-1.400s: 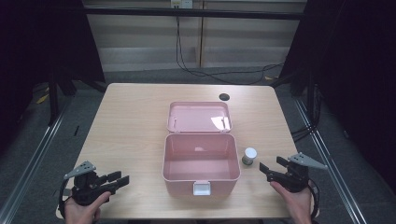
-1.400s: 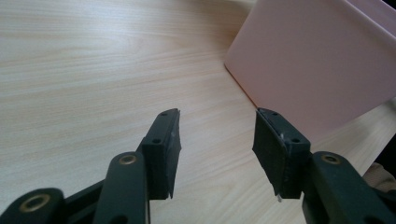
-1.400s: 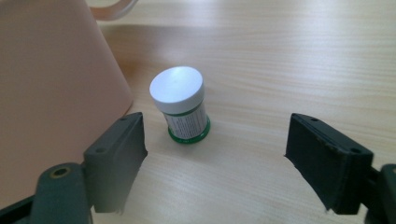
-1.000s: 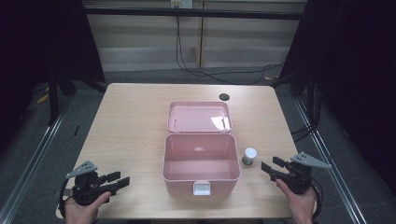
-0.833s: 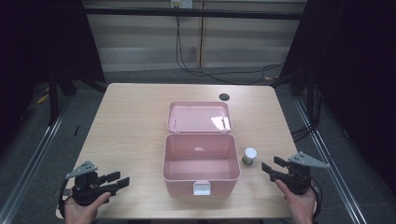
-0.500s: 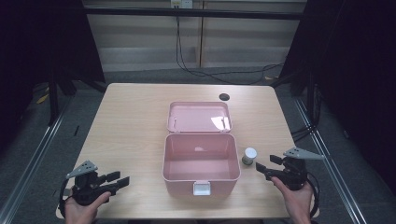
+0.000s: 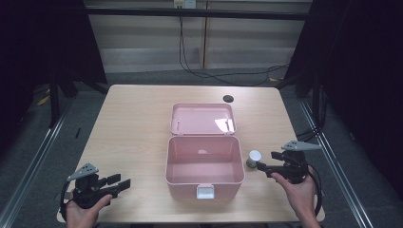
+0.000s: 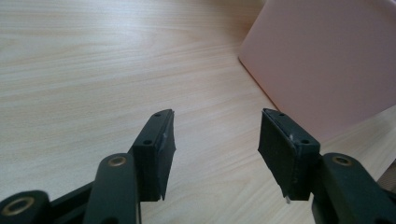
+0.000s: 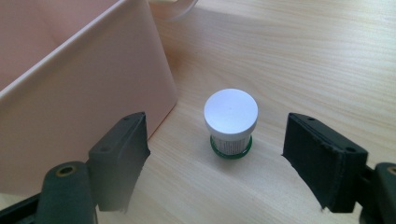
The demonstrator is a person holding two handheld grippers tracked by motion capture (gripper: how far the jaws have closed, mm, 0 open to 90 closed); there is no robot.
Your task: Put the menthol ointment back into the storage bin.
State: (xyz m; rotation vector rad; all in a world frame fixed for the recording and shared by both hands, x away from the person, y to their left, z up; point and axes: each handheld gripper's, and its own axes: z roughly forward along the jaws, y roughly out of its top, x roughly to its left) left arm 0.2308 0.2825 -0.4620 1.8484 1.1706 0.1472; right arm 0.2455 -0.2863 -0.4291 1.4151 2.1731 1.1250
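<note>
A pink box stands open mid-table, its lid laid back flat behind it and its inside bare. A small white-capped jar stands upright just right of the box. My right gripper points left at the jar. Its jaws have just been opening, and in the right gripper view the jar stands between and slightly ahead of the fingertips, untouched. My left gripper rests at the front left, its jaws apart around nothing, having just widened a little. The box wall lies ahead of it.
A white latch hangs on the box's front wall. A dark round hole sits in the tabletop behind the lid. Bare wood stretches to the left of the box. Black cables trail on the floor beyond the far table edge.
The right gripper has moved left and slightly up toward the jar, and its jaws have spread wider. The left gripper has stayed where it was.
</note>
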